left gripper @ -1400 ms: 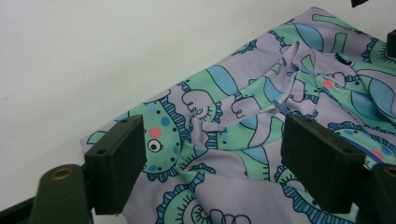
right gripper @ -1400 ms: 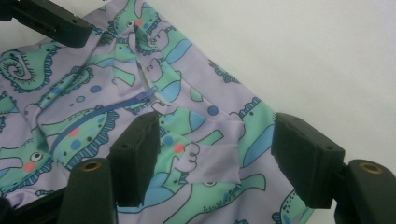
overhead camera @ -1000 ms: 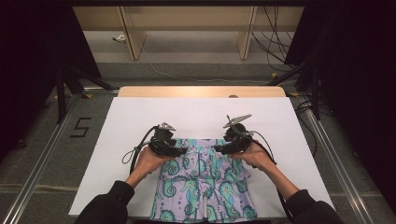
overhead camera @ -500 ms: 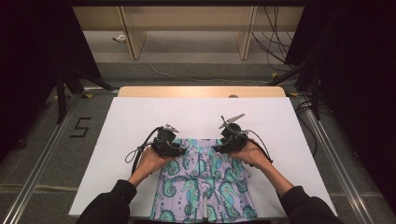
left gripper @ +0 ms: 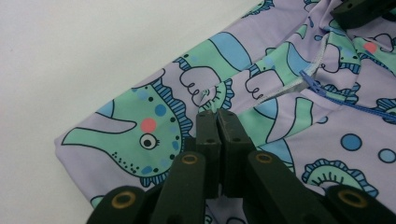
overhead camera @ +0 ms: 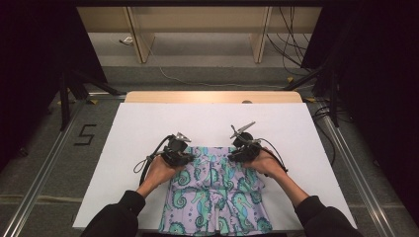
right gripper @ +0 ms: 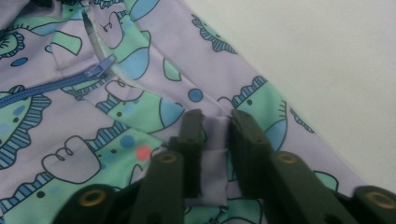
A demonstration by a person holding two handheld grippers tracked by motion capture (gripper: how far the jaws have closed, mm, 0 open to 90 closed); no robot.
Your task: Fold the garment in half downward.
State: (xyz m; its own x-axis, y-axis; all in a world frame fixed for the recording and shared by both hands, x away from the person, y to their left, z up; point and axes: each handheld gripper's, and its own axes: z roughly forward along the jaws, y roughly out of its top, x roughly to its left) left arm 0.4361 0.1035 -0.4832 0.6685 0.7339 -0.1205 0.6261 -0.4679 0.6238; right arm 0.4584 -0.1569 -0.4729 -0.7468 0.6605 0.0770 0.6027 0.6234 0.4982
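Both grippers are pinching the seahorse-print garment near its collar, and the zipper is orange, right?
Not quite: the zipper is blue, as the left gripper view shows. The rest holds: the left gripper and right gripper both pinch the seahorse-print garment near its collar.

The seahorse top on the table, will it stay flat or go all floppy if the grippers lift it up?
Probably floppy: the seahorse top already puckers where the left gripper pinches it. The right gripper, whose jaws have just been closing, has a fold bunched between them, so it bends easily. It looks thin and light, so the bottom would likely hang and sway.
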